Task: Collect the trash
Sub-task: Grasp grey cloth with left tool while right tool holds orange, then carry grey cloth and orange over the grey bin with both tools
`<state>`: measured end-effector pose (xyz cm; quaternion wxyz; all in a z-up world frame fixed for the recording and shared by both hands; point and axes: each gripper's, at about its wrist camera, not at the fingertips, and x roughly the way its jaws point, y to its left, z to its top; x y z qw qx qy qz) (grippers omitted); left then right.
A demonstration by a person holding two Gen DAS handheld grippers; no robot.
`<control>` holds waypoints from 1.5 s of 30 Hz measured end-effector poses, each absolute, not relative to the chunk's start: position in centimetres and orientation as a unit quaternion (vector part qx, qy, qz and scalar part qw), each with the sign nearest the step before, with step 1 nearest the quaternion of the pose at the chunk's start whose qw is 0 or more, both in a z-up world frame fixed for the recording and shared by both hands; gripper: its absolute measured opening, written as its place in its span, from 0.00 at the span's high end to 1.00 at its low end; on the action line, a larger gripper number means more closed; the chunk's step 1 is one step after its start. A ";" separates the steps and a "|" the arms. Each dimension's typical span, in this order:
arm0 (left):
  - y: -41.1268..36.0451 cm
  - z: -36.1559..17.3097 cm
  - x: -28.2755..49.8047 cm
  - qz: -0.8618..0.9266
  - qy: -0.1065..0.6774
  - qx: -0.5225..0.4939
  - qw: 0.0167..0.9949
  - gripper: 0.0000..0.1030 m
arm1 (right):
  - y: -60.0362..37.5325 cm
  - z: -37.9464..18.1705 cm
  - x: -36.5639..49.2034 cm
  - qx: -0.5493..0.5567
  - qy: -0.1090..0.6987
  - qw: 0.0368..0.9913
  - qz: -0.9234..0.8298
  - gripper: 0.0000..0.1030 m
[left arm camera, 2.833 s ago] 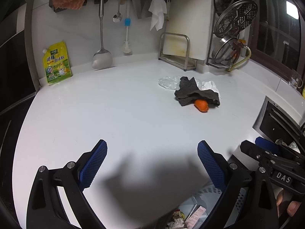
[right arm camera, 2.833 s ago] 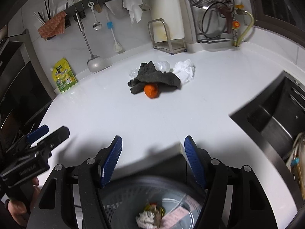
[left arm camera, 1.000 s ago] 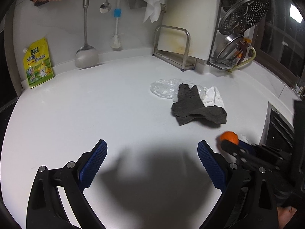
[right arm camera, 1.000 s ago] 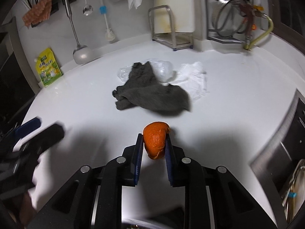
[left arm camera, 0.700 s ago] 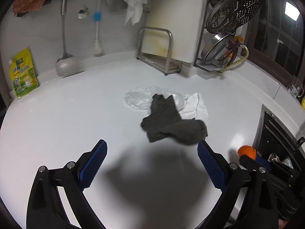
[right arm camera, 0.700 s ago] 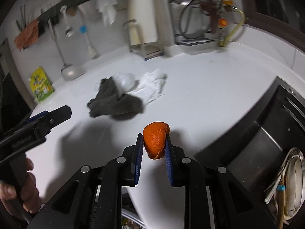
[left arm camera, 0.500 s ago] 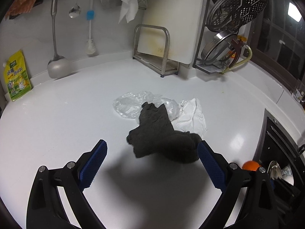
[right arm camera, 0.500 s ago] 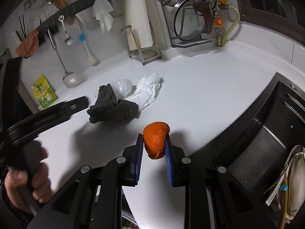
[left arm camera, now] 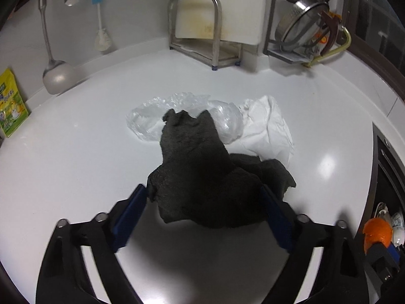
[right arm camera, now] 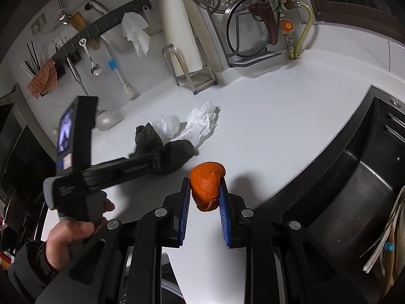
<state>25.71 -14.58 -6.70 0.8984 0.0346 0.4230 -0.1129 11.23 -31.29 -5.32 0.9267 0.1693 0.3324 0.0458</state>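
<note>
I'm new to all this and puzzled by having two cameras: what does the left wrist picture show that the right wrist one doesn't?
Only the left wrist view shows the left gripper with its open fingers on either side of the dark cloth, and a yellow-green pouch by the wall. Only the right wrist view shows the person's hand on the left tool, the dark sink, and the right gripper shut on the orange peel close up. Both show the cloth, clear plastic, white crumpled paper and white counter.
</note>
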 end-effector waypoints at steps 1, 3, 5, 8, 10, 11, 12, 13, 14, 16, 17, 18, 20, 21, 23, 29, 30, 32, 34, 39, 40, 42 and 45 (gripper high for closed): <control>-14.7 -6.7 25.7 -0.115 0.421 0.034 0.899 0.26 | -31.3 -5.3 11.2 0.170 0.332 0.927 0.046 0.79; -14.8 -6.4 25.6 -0.125 0.416 0.033 0.900 0.37 | -31.4 -5.3 11.2 0.171 0.331 0.927 0.046 0.79; -15.2 -6.4 25.4 -0.143 0.419 0.031 0.896 0.54 | -31.4 -5.4 11.2 0.173 0.331 0.926 0.046 0.79; -15.4 -6.4 25.1 -0.153 0.416 0.031 0.896 0.69 | -31.5 -5.3 11.1 0.173 0.328 0.927 0.046 0.79; -15.3 -6.2 24.8 -0.160 0.414 0.025 0.896 0.80 | -31.5 -5.4 11.1 0.173 0.328 0.928 0.045 0.79; -15.1 -6.1 24.6 -0.162 0.412 0.022 0.897 0.83 | -31.5 -5.4 11.1 0.173 0.329 0.927 0.046 0.79; -15.0 -5.9 24.5 -0.164 0.410 0.019 0.897 0.86 | -31.5 -5.4 11.1 0.174 0.329 0.927 0.046 0.79; -14.8 -5.8 24.2 -0.167 0.409 0.015 0.897 0.87 | -31.5 -5.4 11.1 0.174 0.329 0.927 0.046 0.79; -14.7 -5.6 23.9 -0.169 0.407 0.014 0.898 0.88 | -31.6 -5.4 11.1 0.174 0.329 0.927 0.046 0.79; -14.3 -5.2 23.5 -0.170 0.400 0.014 0.900 0.89 | -31.6 -5.4 11.0 0.174 0.329 0.927 0.046 0.79; -14.1 -5.0 23.3 -0.171 0.397 0.013 0.902 0.89 | -31.6 -5.4 11.0 0.174 0.329 0.927 0.045 0.79; -13.9 -4.8 23.0 -0.171 0.394 0.012 0.903 0.90 | -31.6 -5.5 11.0 0.174 0.329 0.927 0.045 0.79; -13.3 -4.1 22.2 -0.173 0.388 0.007 0.905 0.90 | -31.6 -5.5 11.0 0.172 0.328 0.928 0.045 0.79; -13.0 -3.8 21.9 -0.173 0.384 0.007 0.907 0.91 | -31.5 -5.5 11.0 0.171 0.328 0.928 0.045 0.79; -12.5 -3.0 20.9 -0.173 0.371 0.011 0.912 0.91 | -31.4 -5.4 10.9 0.168 0.327 0.929 0.046 0.79; -11.0 -1.7 17.8 -0.175 0.357 0.010 0.917 0.91 | -30.8 -5.5 10.1 0.163 0.326 0.930 0.052 0.79; -10.8 -1.8 17.2 -0.173 0.357 0.011 0.918 0.91 | -30.6 -5.5 9.8 0.163 0.327 0.929 0.054 0.79; -10.3 -1.8 15.8 -0.169 0.354 0.014 0.920 0.91 | -30.3 -5.6 9.2 0.162 0.328 0.929 0.055 0.79; -9.8 -1.9 14.6 -0.165 0.353 0.014 0.921 0.91 | -30.0 -5.5 8.3 0.161 0.328 0.929 0.055 0.79; -9.3 -1.7 11.1 -0.158 0.341 0.028 0.926 0.91 | -29.2 -5.5 5.3 0.169 0.328 0.928 0.058 0.79; -9.2 -1.7 10.4 -0.158 0.339 0.028 0.927 0.91 | -29.0 -5.6 4.7 0.171 0.328 0.927 0.059 0.79; -9.0 -1.6 8.9 -0.161 0.337 0.027 0.927 0.91 | -28.5 -5.8 3.6 0.172 0.330 0.926 0.060 0.79; -8.9 -1.7 6.7 -0.166 0.334 0.026 0.927 0.91 | -27.8 -6.0 2.0 0.174 0.333 0.925 0.062 0.79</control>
